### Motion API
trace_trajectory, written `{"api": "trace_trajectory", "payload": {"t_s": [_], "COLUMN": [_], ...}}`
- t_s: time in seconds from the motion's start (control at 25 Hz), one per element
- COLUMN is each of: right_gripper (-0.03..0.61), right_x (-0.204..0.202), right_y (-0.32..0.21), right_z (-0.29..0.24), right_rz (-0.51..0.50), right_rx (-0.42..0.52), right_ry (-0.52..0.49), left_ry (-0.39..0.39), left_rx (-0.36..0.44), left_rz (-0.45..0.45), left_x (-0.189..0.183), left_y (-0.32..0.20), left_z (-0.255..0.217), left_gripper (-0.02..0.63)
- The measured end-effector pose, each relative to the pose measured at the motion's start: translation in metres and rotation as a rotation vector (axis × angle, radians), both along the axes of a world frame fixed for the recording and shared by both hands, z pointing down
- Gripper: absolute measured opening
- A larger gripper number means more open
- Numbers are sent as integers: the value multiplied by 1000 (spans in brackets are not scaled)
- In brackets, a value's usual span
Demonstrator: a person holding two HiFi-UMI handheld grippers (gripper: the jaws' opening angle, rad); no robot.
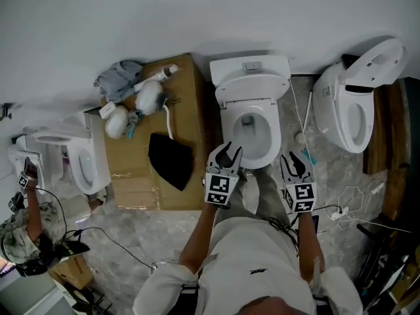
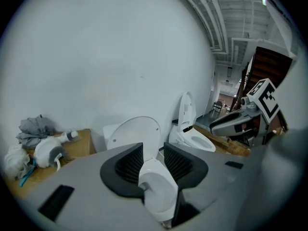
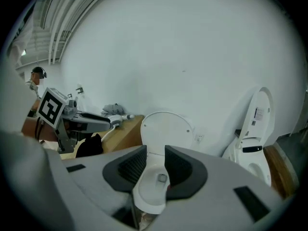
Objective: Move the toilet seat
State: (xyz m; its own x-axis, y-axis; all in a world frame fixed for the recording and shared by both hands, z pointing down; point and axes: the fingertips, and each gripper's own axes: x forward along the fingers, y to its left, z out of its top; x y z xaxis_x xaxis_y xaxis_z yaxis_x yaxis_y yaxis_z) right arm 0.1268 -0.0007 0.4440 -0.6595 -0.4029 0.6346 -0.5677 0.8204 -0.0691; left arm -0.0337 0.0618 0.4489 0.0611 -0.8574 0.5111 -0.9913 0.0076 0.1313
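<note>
Head view: toilet seat [image 1: 276, 134] lies flat on the bowl, straight ahead. Left tongs [image 1: 224, 156], pressed together and empty, are nearest its front edge. Right tongs [image 1: 295, 167], slightly parted and empty, hang just right.

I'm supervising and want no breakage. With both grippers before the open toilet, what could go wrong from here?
The raised lid leans at the tank; if nudged by the left gripper or right gripper without a firm hold, it may drop and slam onto the bowl. Loose cables lie on the floor by the person's right side and could snag a foot.
</note>
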Motion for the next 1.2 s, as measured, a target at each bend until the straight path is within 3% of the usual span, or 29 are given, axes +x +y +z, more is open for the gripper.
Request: {"api": "trace_trajectory", "payload": {"t_s": [0.56, 0.96, 1.2], "right_gripper": [126, 127, 127], "right_x": [6, 14, 13], "right_y": [-34, -29, -27], "right_z": [86, 147, 182], "right_rz": [-136, -205, -212], "right_rx": [-132, -219, -250], "right_ry": [47, 100, 122], "left_ry": [40, 67, 68], "left_rx": [-113, -175, -210], "left_rz": [-194, -273, -264], "left_x": [-2, 8, 10], "left_y": [0, 11, 8], "left_z": [74, 123, 163], "left_gripper": [151, 152, 151]}}
